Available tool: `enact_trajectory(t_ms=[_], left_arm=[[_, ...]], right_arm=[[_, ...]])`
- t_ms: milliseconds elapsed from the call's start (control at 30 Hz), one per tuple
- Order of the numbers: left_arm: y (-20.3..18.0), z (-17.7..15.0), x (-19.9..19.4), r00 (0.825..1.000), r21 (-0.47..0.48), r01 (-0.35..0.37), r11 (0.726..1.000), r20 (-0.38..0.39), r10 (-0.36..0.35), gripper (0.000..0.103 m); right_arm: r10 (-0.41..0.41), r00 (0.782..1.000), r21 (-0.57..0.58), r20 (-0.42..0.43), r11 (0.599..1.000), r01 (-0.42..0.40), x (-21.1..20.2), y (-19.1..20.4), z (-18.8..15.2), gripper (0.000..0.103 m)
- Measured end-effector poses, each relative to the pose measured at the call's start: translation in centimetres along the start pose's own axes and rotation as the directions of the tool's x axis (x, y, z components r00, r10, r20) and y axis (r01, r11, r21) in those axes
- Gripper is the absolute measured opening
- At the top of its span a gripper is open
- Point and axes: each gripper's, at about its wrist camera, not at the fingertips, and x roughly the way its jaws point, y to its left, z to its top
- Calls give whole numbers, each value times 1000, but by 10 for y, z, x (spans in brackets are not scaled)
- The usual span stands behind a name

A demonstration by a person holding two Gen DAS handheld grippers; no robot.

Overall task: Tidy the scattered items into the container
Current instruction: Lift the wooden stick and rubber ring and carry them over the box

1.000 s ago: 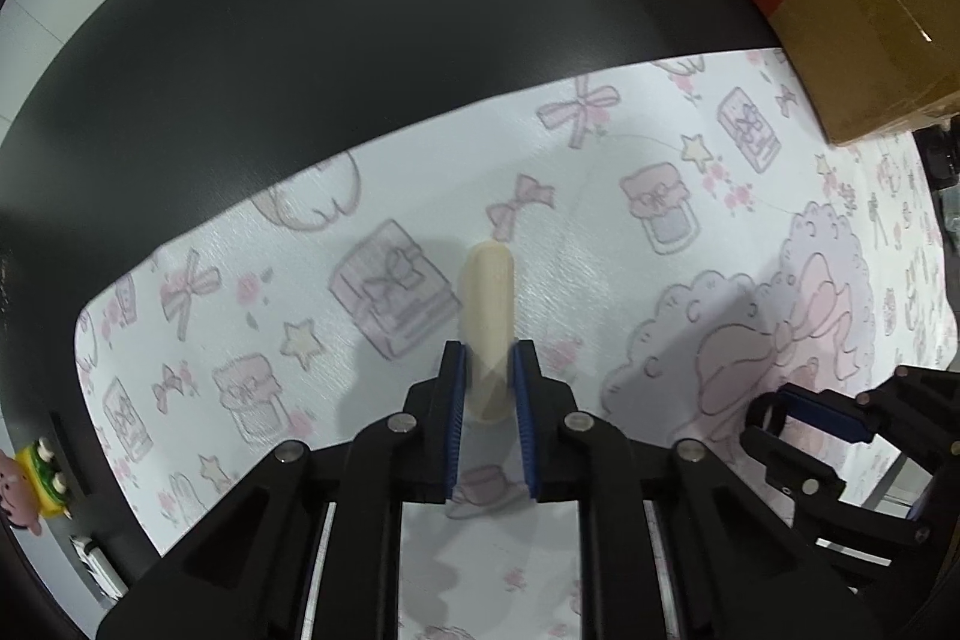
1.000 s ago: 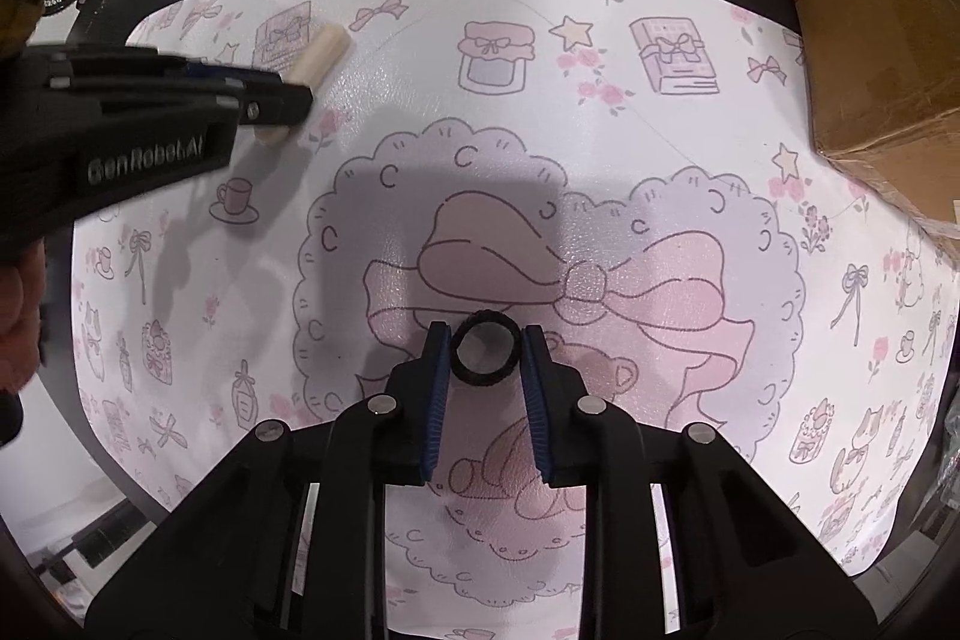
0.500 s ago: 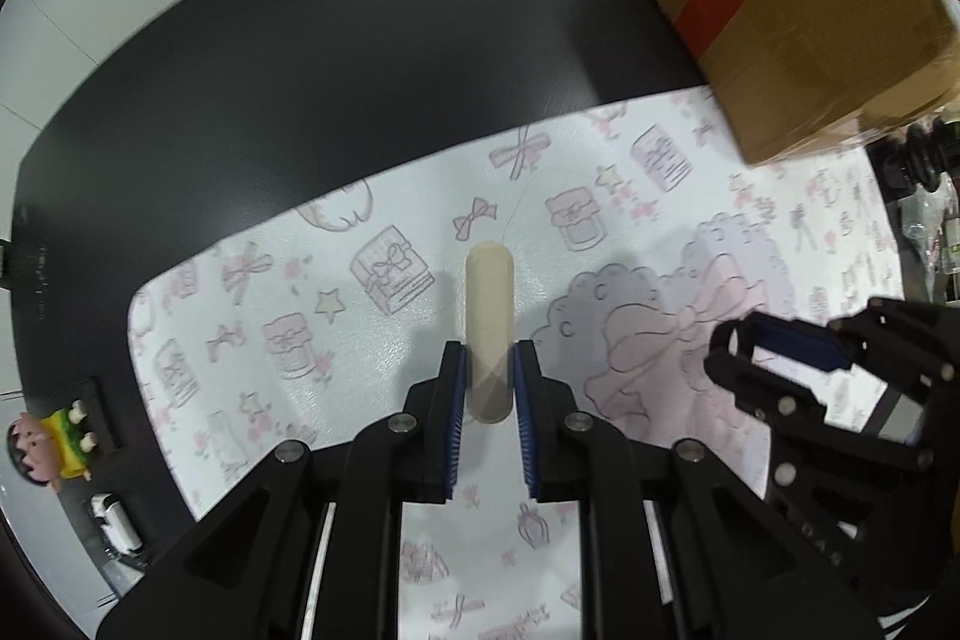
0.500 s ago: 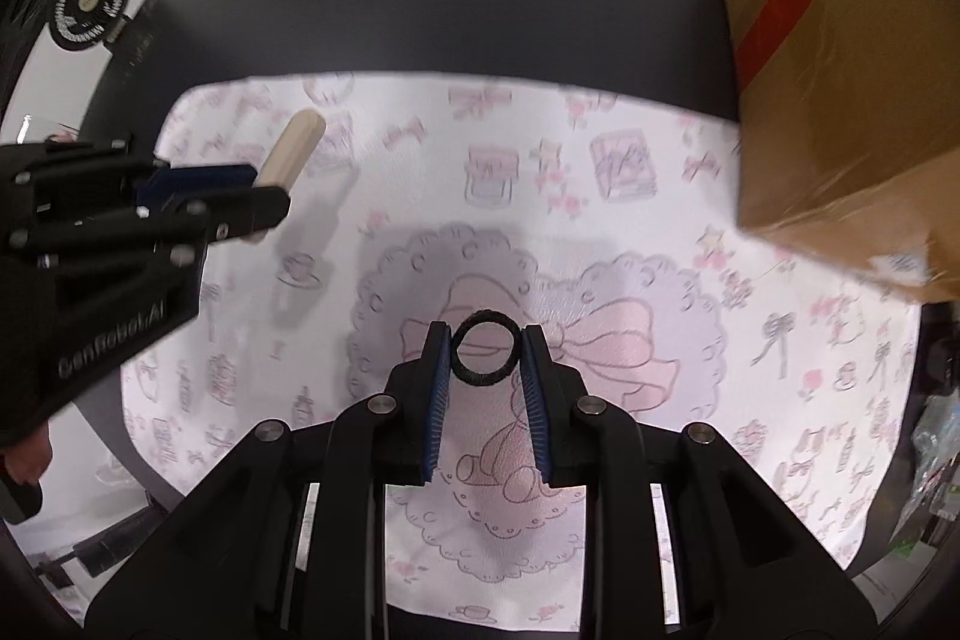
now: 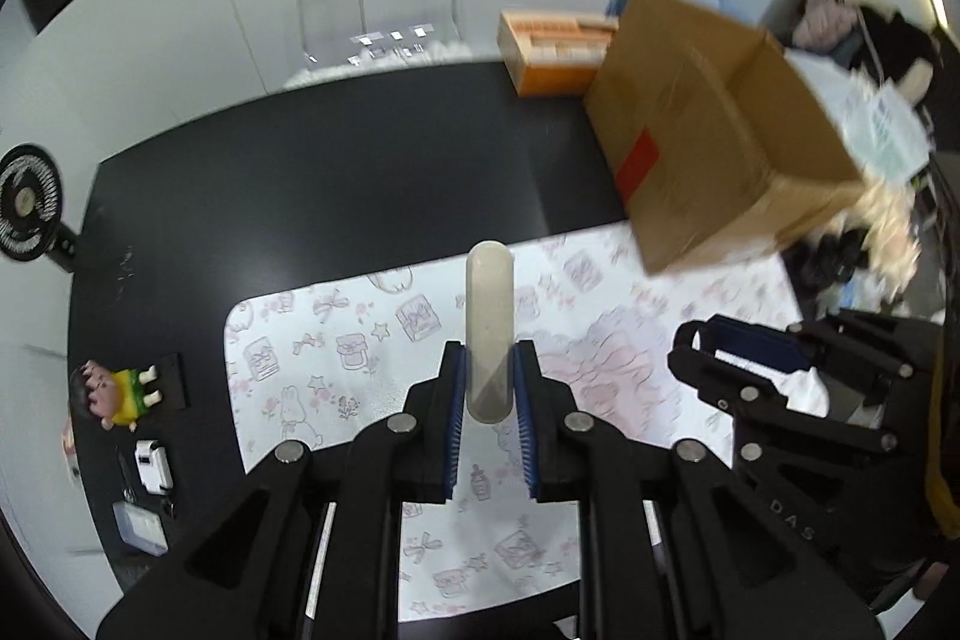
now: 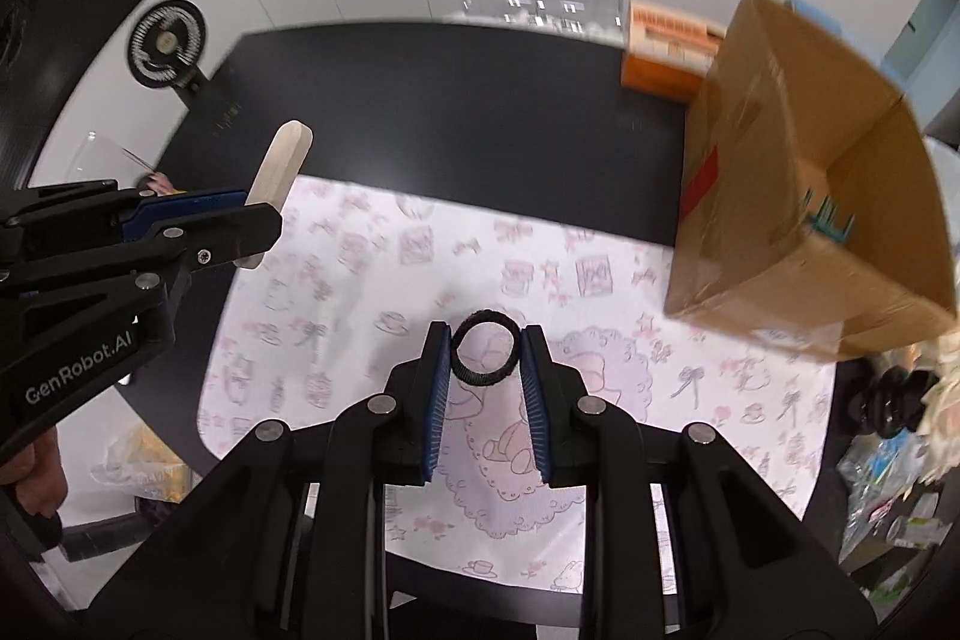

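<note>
table: black table [image 5: 336, 172], patterned mat [image 6: 600, 292], cardboard box [image 6: 798, 196] at 2 o'clock
left gripper [image 5: 489, 388]: jaws clamped on wooden stick [image 5: 490, 316]
right gripper [image 6: 485, 364]: jaws clamped on black ring [image 6: 485, 349]

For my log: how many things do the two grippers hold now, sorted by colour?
Beige: 1, wooden stick in the left gripper
Black: 1, ring in the right gripper
Total: 2
</note>
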Motion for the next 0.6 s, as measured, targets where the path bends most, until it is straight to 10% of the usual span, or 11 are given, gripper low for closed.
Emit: enact_trajectory(t_ms=[600], left_arm=[[5,-21,-78,994,-149,-24,989,101,39,16]], right_arm=[[30,996,-56,80,998,-25,-59,25,2,24]])
